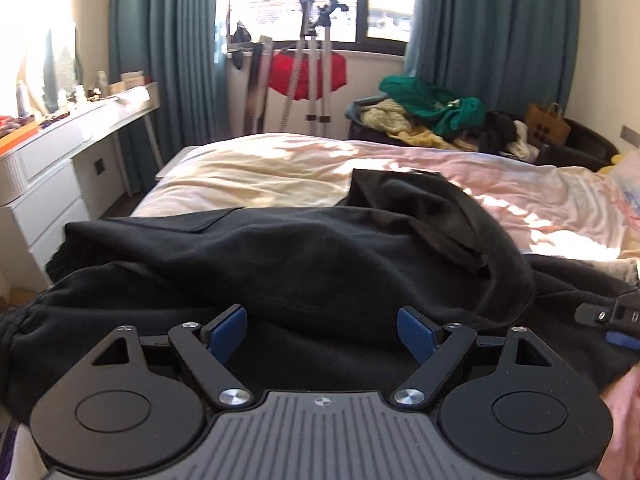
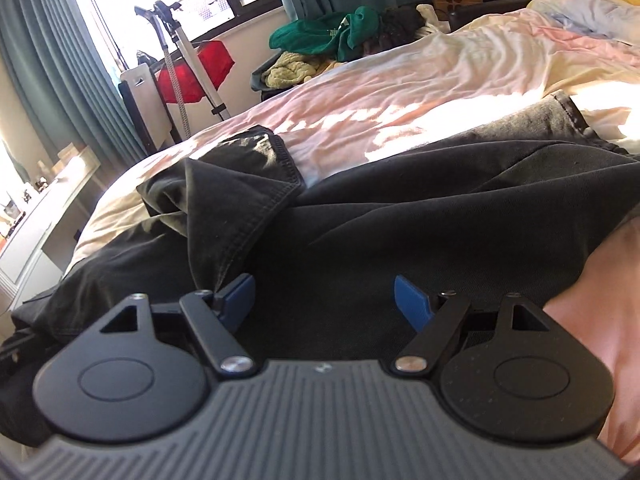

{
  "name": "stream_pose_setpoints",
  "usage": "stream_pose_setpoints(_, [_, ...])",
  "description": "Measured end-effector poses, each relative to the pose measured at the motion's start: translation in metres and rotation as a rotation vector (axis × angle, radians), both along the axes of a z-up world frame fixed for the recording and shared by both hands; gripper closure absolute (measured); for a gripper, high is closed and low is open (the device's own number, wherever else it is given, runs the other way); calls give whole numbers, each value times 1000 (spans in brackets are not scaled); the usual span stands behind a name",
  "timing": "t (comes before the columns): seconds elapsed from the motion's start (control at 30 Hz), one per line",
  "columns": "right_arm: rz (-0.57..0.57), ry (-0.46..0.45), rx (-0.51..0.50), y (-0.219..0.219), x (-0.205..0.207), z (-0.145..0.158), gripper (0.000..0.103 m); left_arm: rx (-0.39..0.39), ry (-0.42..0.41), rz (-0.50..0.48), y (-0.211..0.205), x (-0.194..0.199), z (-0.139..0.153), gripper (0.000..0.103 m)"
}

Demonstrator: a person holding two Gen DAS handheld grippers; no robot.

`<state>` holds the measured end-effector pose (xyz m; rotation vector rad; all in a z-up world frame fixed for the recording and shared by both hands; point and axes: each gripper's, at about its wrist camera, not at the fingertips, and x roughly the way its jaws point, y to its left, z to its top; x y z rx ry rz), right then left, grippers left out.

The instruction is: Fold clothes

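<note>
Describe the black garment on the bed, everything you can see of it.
The black garment is a soft, matte cloth piece, washed-out in sunlight, lying crumpled across the near side of the bed. A flap with a stitched hem is turned over on top. Folds bunch and sag unevenly; nothing looks folded neatly yet. Both the left gripper and the right gripper sit open over it, fingers apart, not clamping the cloth.
</note>
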<state>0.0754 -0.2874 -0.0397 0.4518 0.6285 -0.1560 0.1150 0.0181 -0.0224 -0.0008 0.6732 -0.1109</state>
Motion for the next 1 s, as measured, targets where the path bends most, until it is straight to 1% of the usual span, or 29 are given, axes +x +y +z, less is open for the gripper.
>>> stream_pose_setpoints(0.13, [-50,-1,19,-14,-1,-2,24,-140,54,-65,-37,79,-3,16])
stream_pose_setpoints(0.17, [-61,-1,20,-18,0,-4,24,-181,82,-63,-45,100,-7,16])
stream_pose_setpoints(0.23, [-85,3,24,-24,3,-7,24,-277,170,-27,-55,146,-18,16])
stream_pose_setpoints(0.27, [-97,6,26,-27,4,-9,24,-305,201,-8,-59,167,-25,16])
stream_pose_setpoints(0.33, [-120,17,42,-36,13,-16,24,-321,237,36,-70,207,-40,16])
stream_pose_setpoints(0.4, [-142,28,66,-44,22,-22,24,-319,258,70,-81,241,-54,16])
stream_pose_setpoints(0.47, [-149,22,87,-51,32,-27,24,-325,273,88,-89,272,-66,18])
stream_pose_setpoints(0.5, [-155,17,83,-52,33,-28,24,-308,286,96,-95,286,-73,21])
stream_pose_setpoints(0.57, [-165,8,76,-54,37,-29,24,-227,318,113,-109,310,-85,44])
stream_pose_setpoints(0.6, [-171,3,72,-55,38,-30,24,-166,317,117,-117,315,-89,55])
stream_pose_setpoints(0.63, [-176,-1,68,-56,40,-30,24,-102,305,107,-126,317,-91,71])
stream_pose_setpoints(0.67, [-181,-6,64,-57,41,-31,24,-45,283,77,-135,316,-90,83])
stream_pose_setpoints(0.7, [-187,-10,60,-58,43,-32,24,2,256,34,-143,313,-87,90])
stream_pose_setpoints(0.73, [-192,-15,56,-59,45,-32,24,30,221,-10,-150,309,-80,92])
stream_pose_setpoints(0.8, [-203,-24,49,-61,48,-34,24,21,125,-116,-160,296,-56,93])
stream_pose_setpoints(0.9, [-219,-38,37,-64,53,-36,24,-47,-42,-303,-180,269,-4,94])
stream_pose_setpoints(1.0, [-248,-62,38,-68,45,-30,24,-115,-140,-442,-201,242,47,94])
